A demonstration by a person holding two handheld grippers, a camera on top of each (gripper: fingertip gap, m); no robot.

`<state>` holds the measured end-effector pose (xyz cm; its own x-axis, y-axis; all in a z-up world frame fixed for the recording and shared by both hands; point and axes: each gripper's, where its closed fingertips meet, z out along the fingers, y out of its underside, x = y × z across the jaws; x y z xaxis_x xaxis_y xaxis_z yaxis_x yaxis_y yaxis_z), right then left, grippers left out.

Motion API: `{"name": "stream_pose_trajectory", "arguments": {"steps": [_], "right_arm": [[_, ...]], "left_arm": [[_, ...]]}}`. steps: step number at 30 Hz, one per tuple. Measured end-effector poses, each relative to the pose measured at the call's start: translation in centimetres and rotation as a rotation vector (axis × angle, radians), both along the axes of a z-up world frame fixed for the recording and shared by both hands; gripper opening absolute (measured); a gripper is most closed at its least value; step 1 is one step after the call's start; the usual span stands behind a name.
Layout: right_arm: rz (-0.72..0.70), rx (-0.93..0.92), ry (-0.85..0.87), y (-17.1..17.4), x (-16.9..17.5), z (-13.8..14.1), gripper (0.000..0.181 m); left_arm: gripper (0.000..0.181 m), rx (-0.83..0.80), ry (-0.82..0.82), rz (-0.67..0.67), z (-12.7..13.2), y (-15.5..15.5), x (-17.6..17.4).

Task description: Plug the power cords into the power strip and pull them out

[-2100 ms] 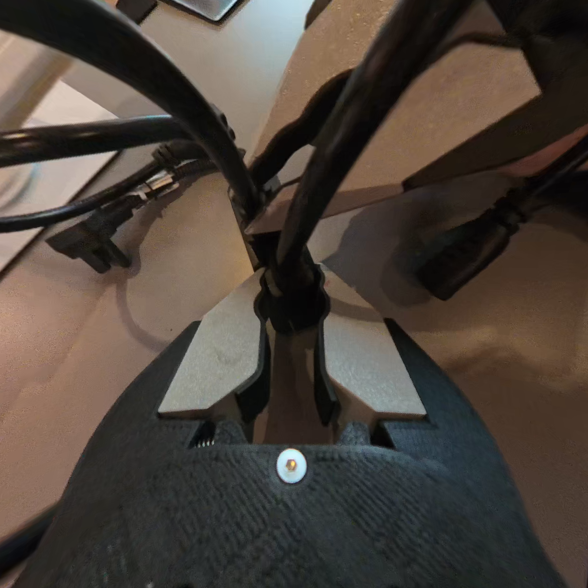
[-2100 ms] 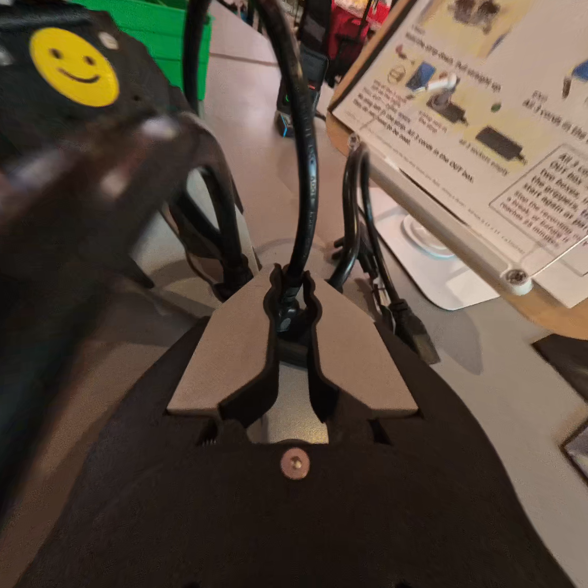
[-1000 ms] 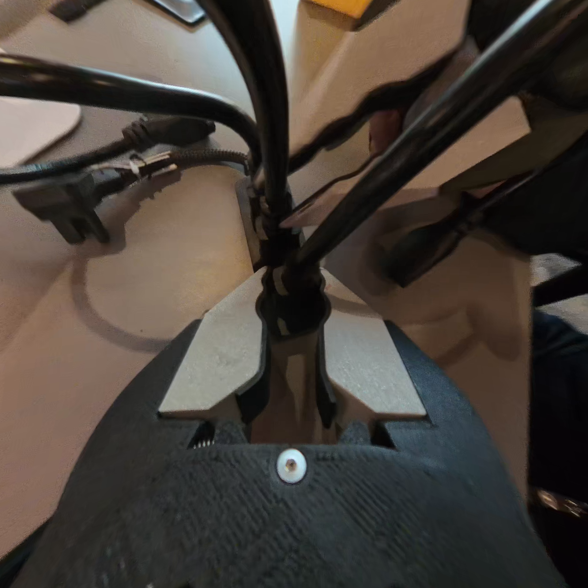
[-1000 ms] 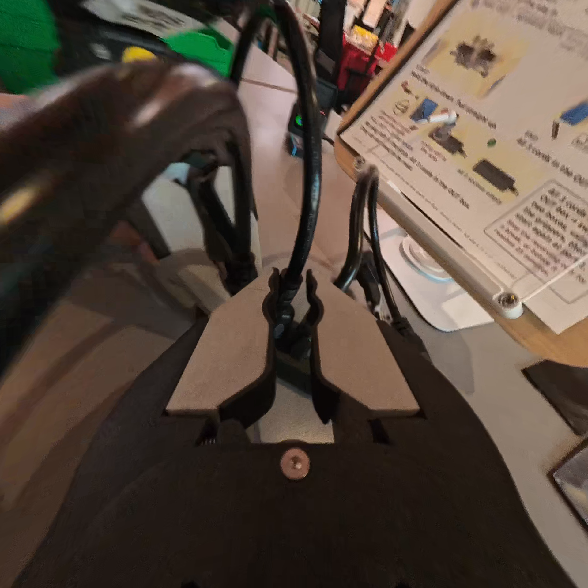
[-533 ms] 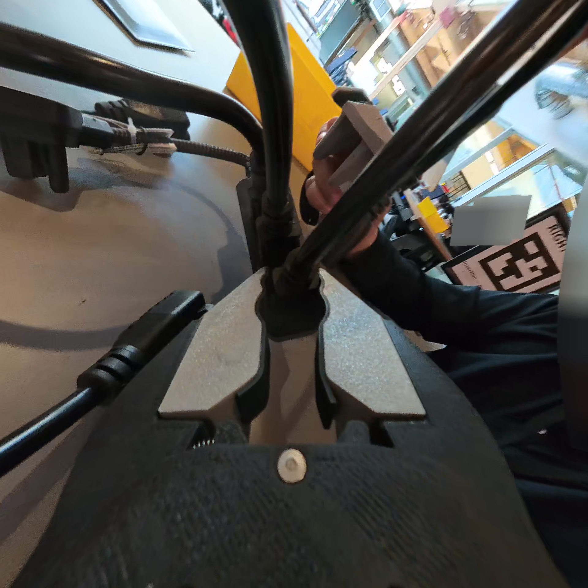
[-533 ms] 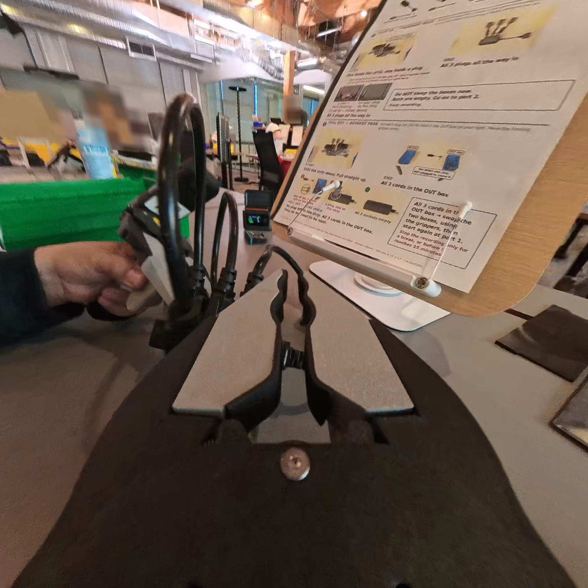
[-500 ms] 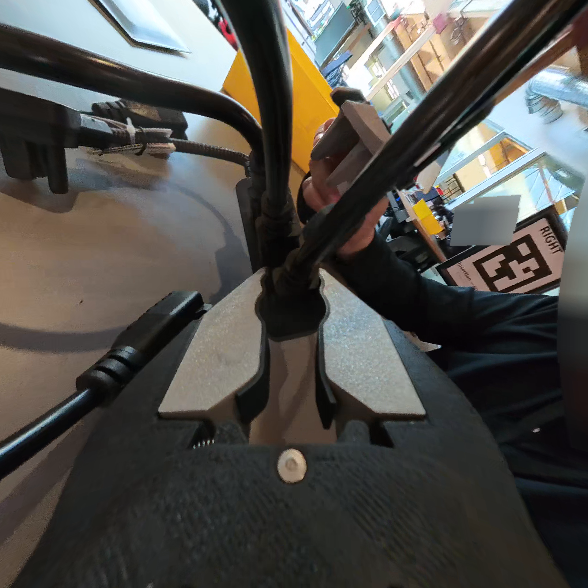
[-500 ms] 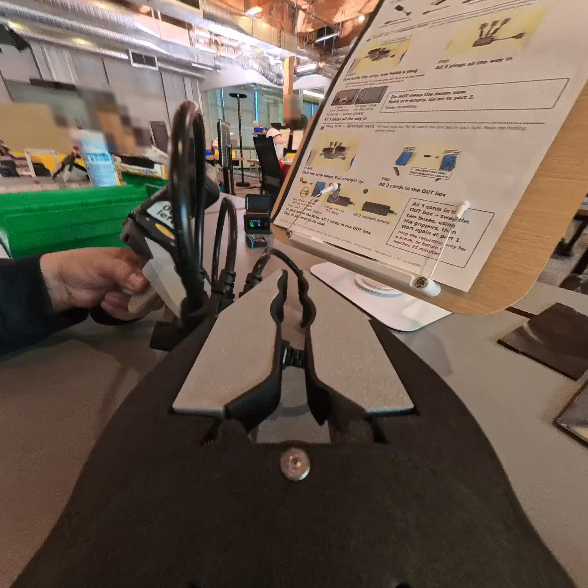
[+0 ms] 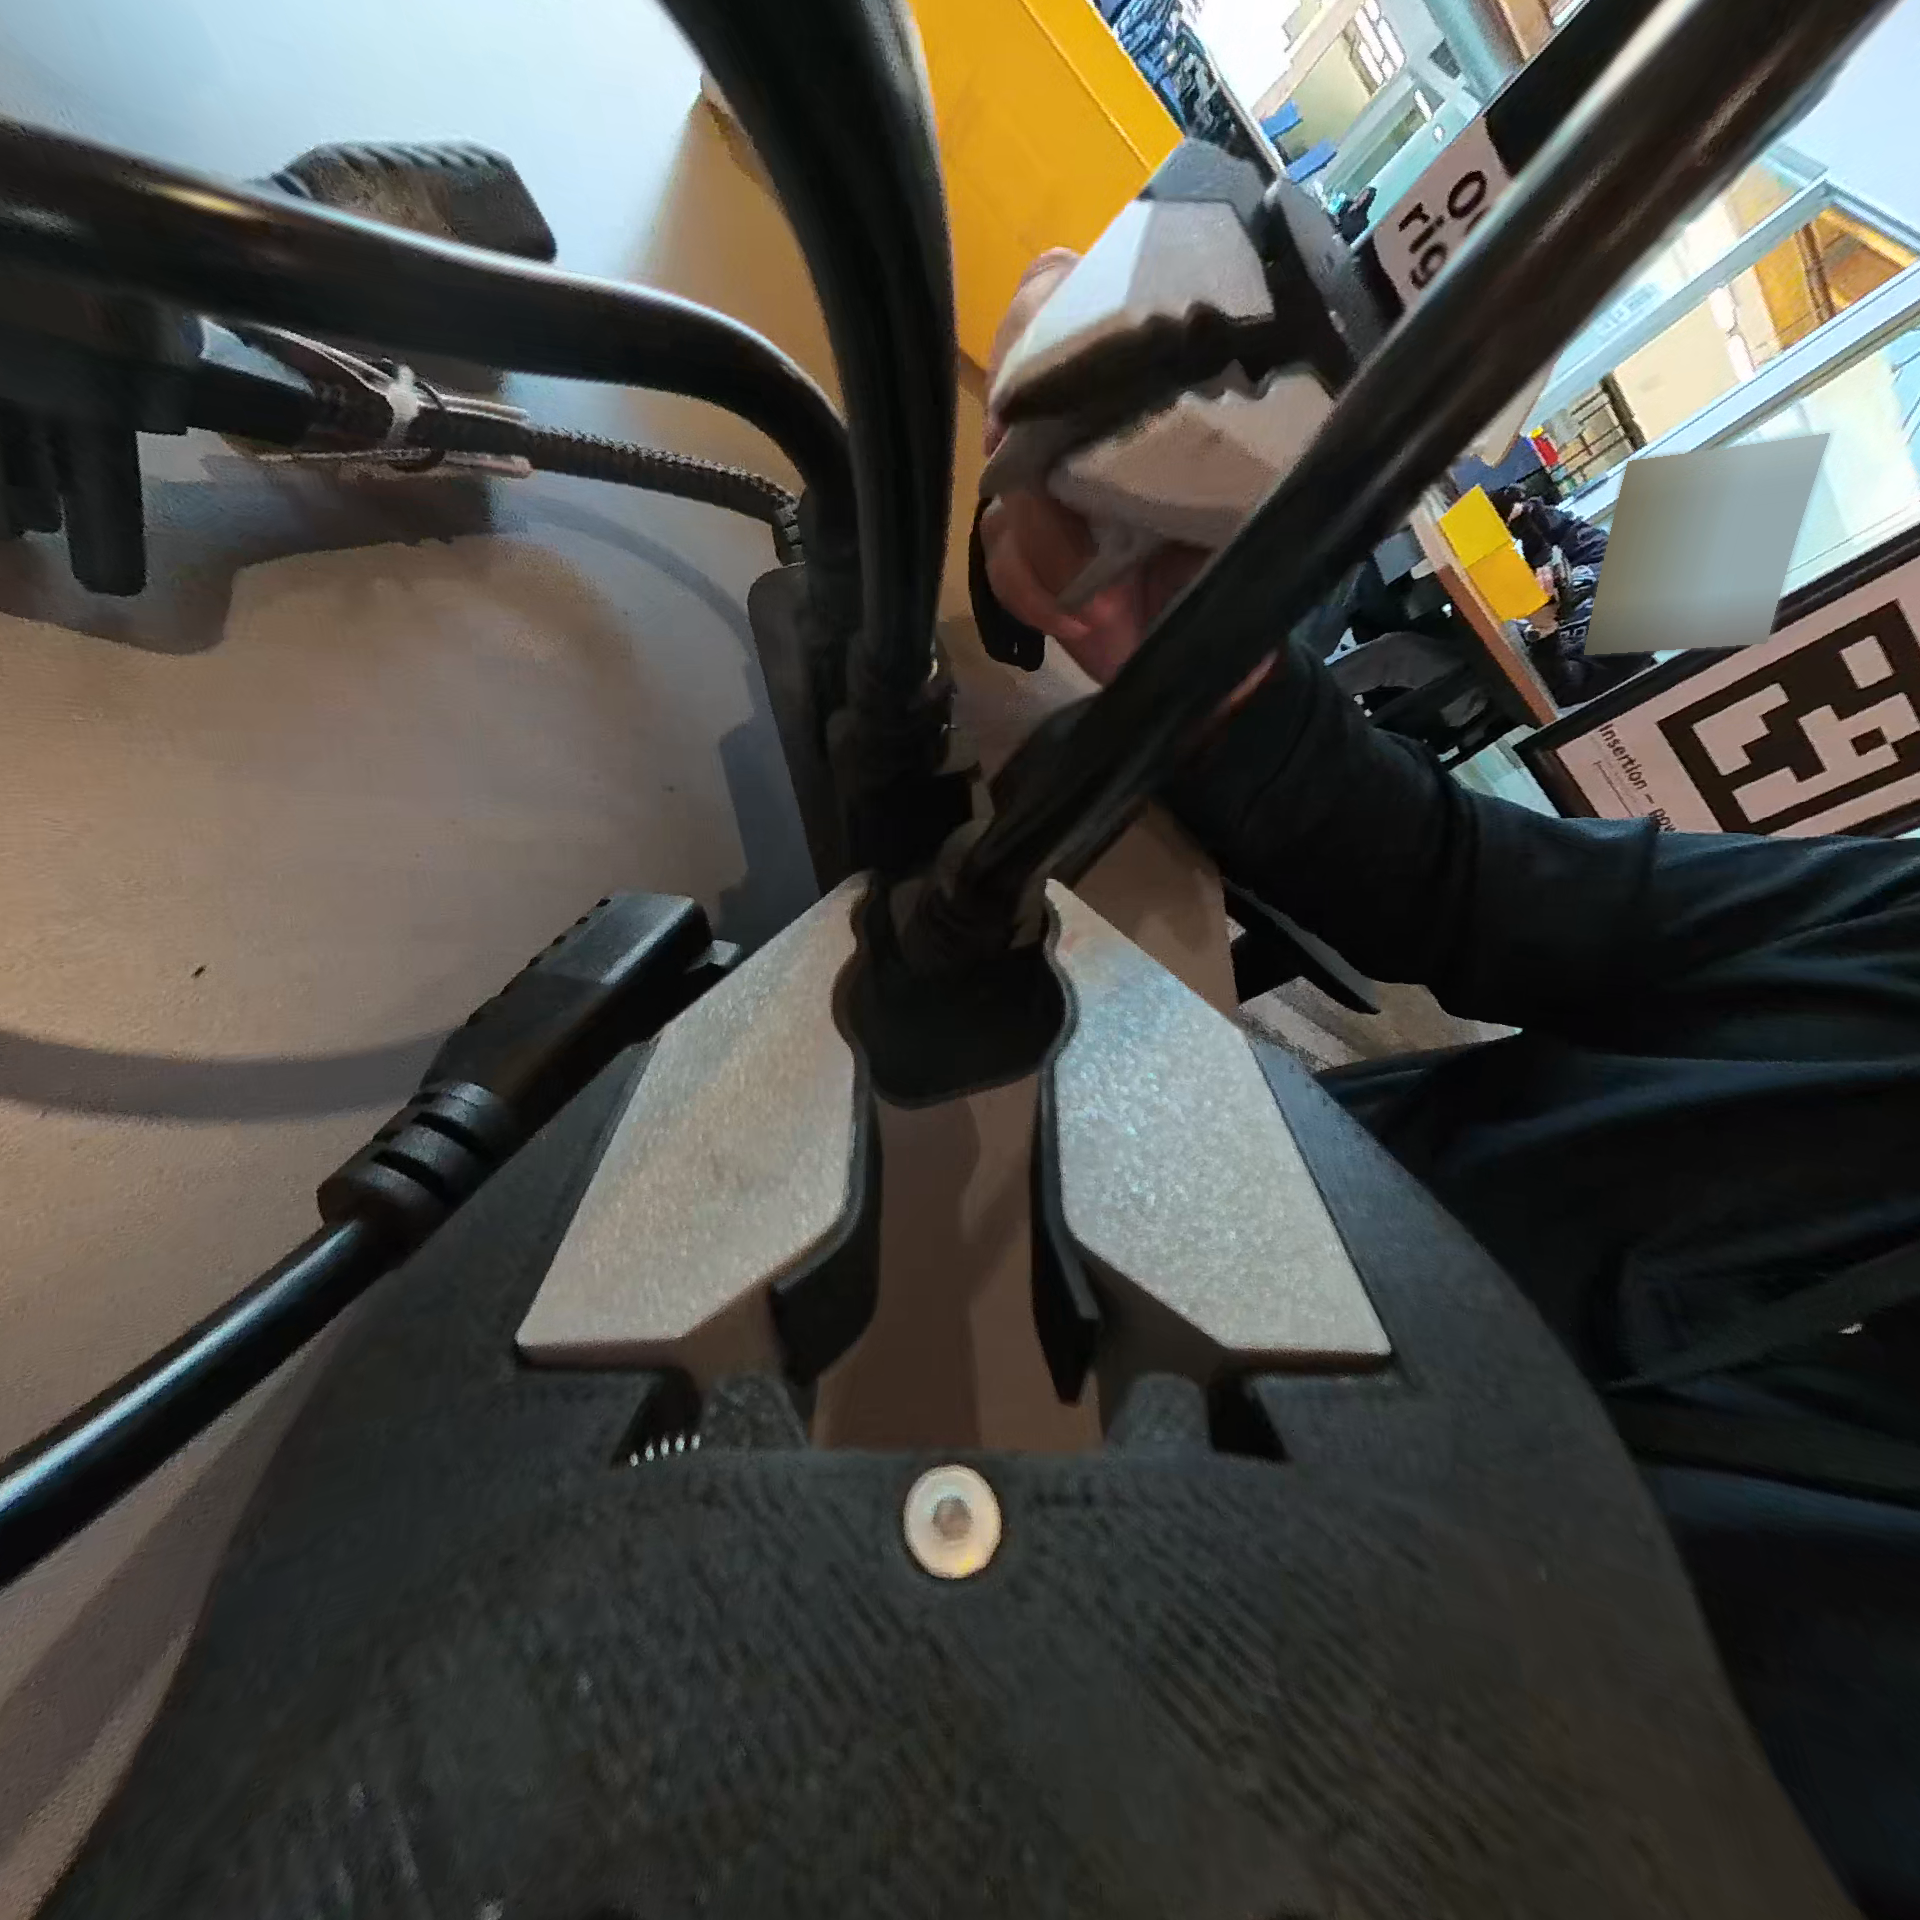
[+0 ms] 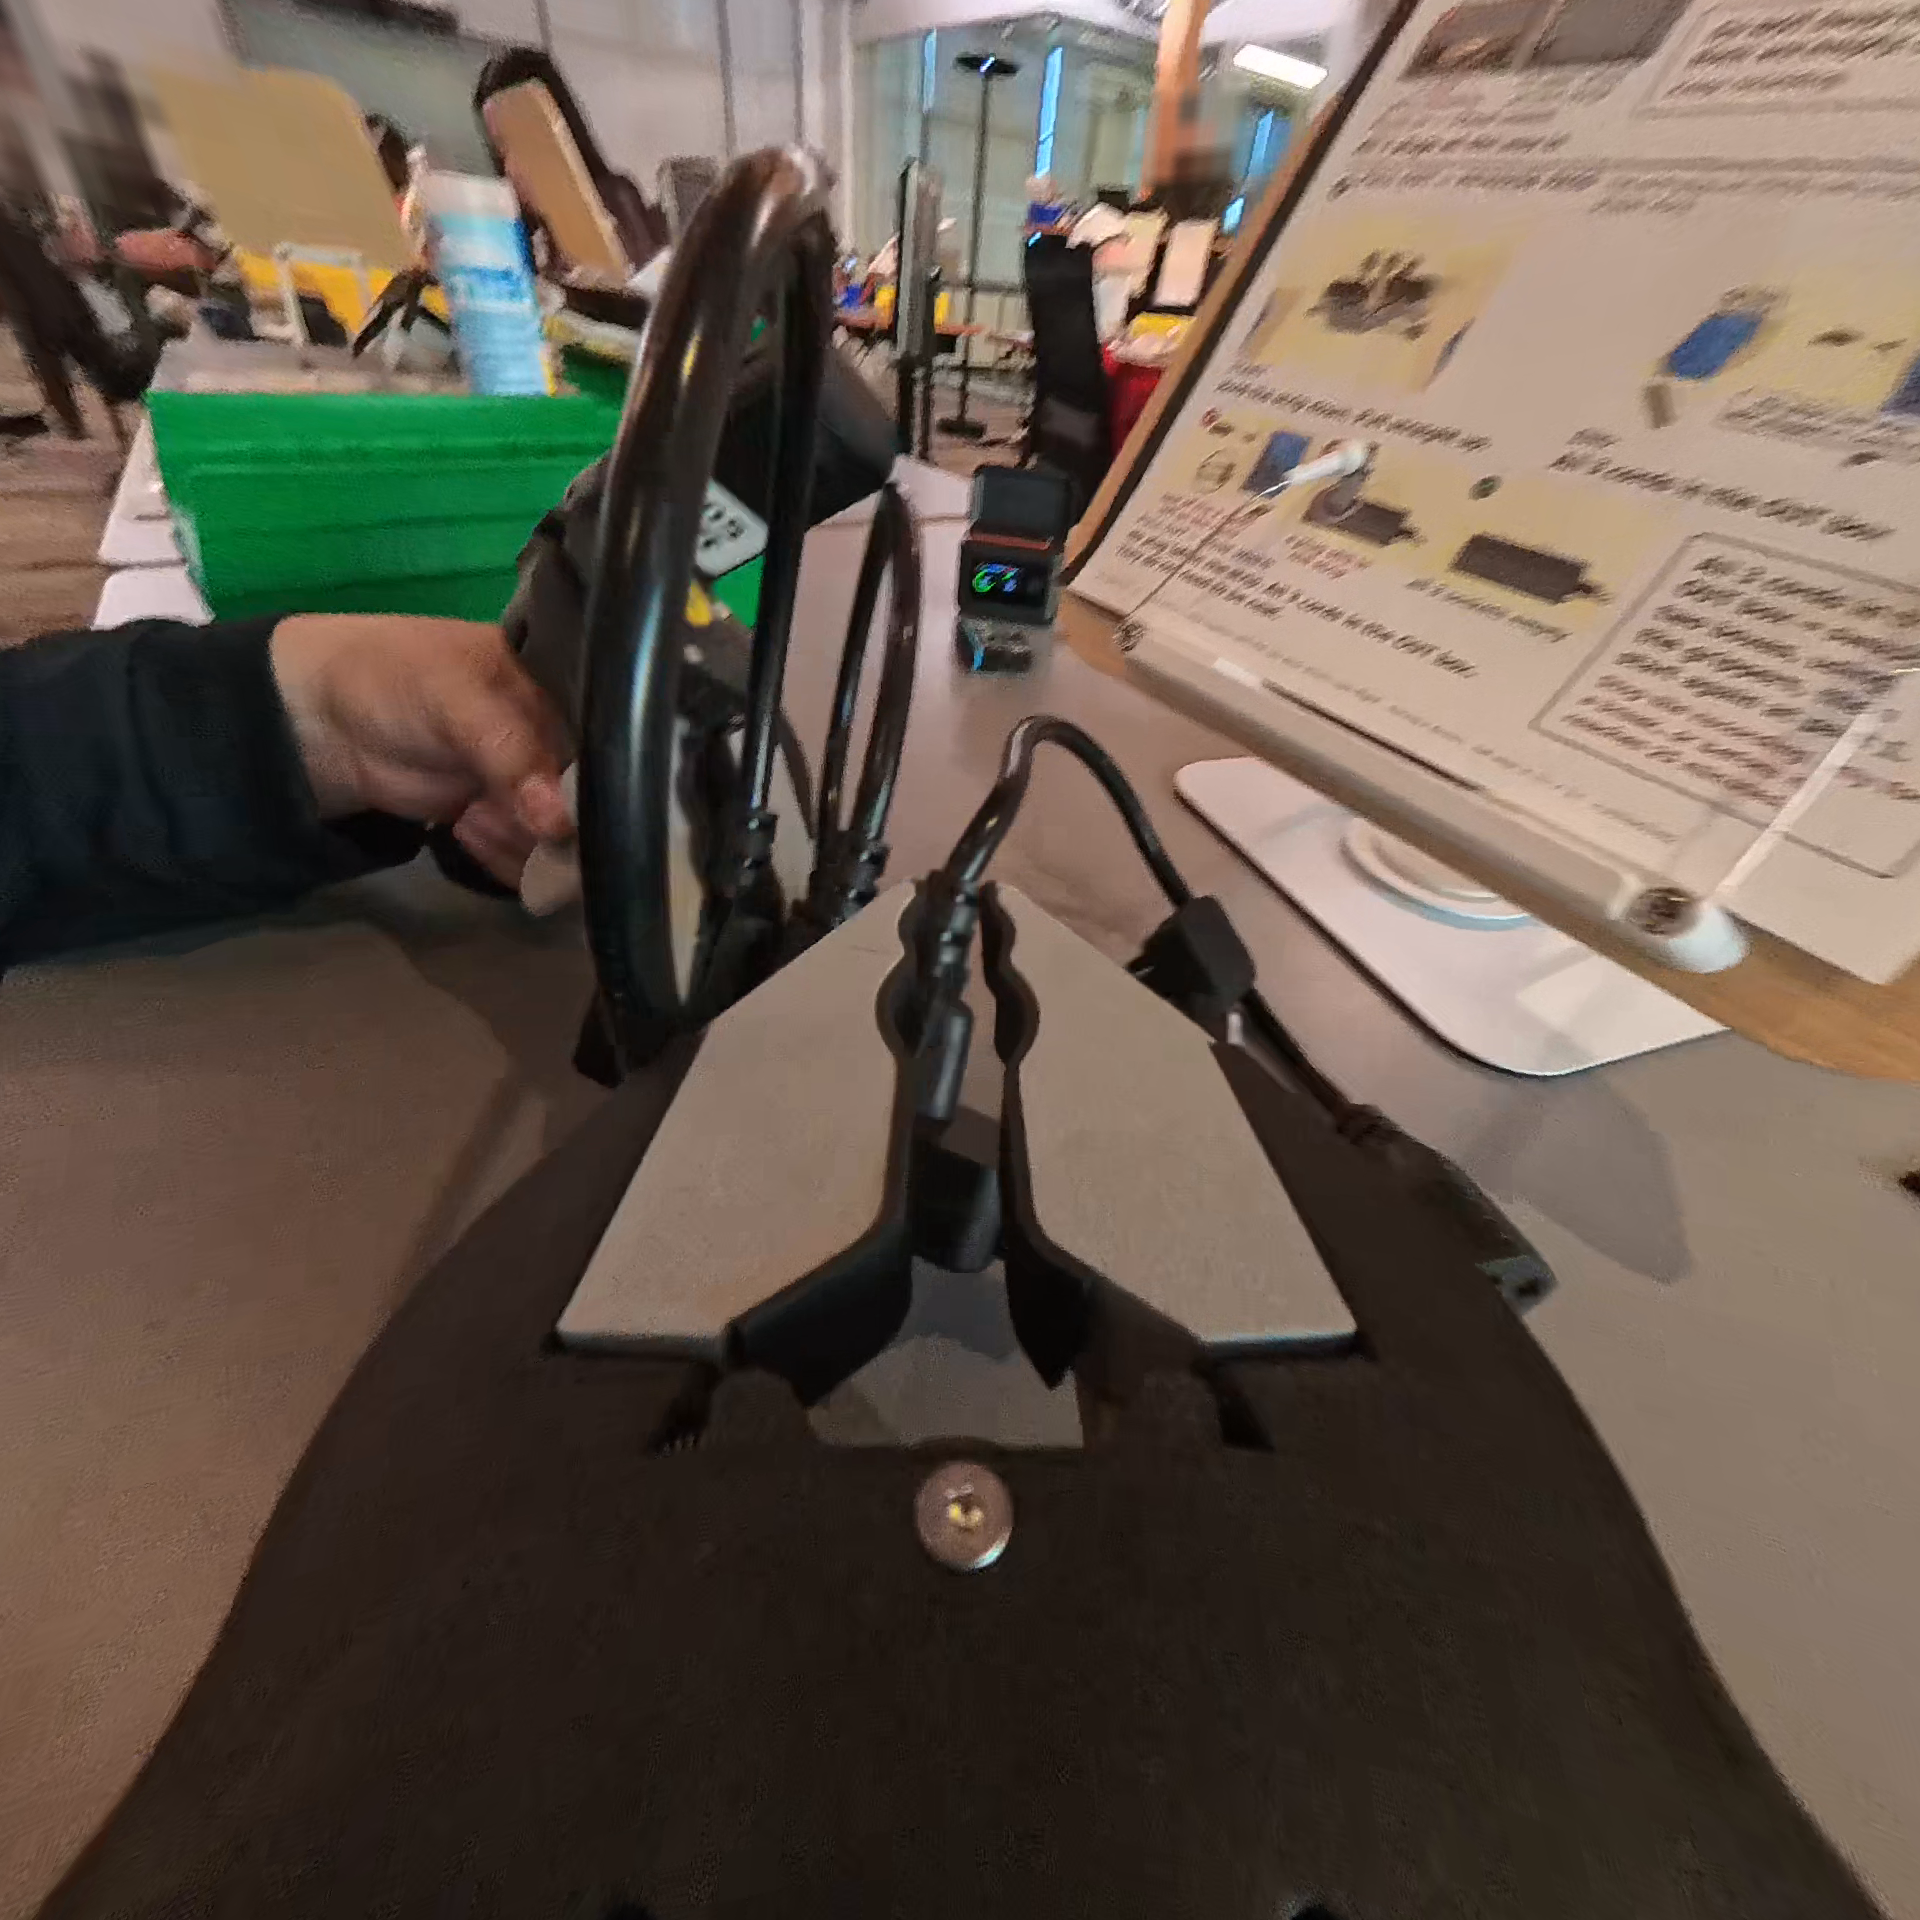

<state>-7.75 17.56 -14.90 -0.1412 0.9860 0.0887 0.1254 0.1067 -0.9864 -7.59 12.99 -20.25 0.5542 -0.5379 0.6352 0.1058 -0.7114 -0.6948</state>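
My left gripper [image 9: 951, 935] is clamped on a black plug [image 9: 951, 1023] beside the power strip [image 9: 790, 717]. My right gripper [image 10: 961, 914] pinches another cord's plug [image 10: 951, 1039] above the table [image 10: 260, 1195].

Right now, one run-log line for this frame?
left gripper: shut on plug | right gripper: shut on cord plug, off strip | power strip: cords still in

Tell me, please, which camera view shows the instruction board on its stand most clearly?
The right wrist view: the instruction board fills its upper right, tilted on a white base, though blurred. The left wrist view does not show it, only cords, a sleeve and the yellow bin.
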Motion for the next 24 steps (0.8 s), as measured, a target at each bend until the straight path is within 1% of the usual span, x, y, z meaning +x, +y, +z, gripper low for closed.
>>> {"name": "stream_pose_trajectory", "arguments": {"steps": [2,4,5,7,9,10,14,17,19,21,24], "right_arm": [[0.096,0.009,-0.082,-1.6,-0.1,-1.2,0.011],[0.145,0.042,-0.162,-2.6,0.0,-2.5,0.024],[0.153,0.084,-0.190,-2.9,0.1,-3.0,0.026],[0.135,0.234,-0.221,-3.1,0.1,-4.0,0.025],[0.116,0.423,-0.222,-3.1,0.3,-4.7,0.020],[0.109,0.510,-0.219,-3.1,0.4,-5.0,0.022],[0.074,0.745,-0.226,-2.7,0.6,-5.2,0.019],[0.058,0.934,-0.229,-2.5,0.7,-5.0,0.023],[0.074,1.048,-0.220,-2.5,0.7,-4.9,0.026],[0.115,1.094,-0.236,-2.6,0.5,-4.9,0.027],[0.184,1.090,-0.270,-2.8,0.4,-4.9,0.030]], "left_arm": [[0.026,-0.015,0.005,-0.009,-0.2,-0.2,0.0],[0.027,-0.027,0.002,-0.015,-0.4,-0.3,-0.1],[0.027,-0.032,0.002,-0.018,-0.5,-0.3,-0.1],[0.028,-0.041,-0.004,-0.030,-0.6,-0.5,0.1],[0.028,-0.049,-0.003,-0.046,-0.7,-0.7,0.2],[0.028,-0.052,0.004,-0.049,-0.8,-0.7,0.3],[0.028,-0.049,0.031,-0.049,-1.0,-0.6,0.4],[0.028,-0.041,0.058,-0.053,-1.1,-0.7,0.5],[0.028,-0.037,0.071,-0.055,-1.1,-0.7,0.6],[0.028,-0.039,0.068,-0.054,-1.1,-0.7,0.6],[0.028,-0.043,0.059,-0.053,-1.1,-0.7,0.6]]}}
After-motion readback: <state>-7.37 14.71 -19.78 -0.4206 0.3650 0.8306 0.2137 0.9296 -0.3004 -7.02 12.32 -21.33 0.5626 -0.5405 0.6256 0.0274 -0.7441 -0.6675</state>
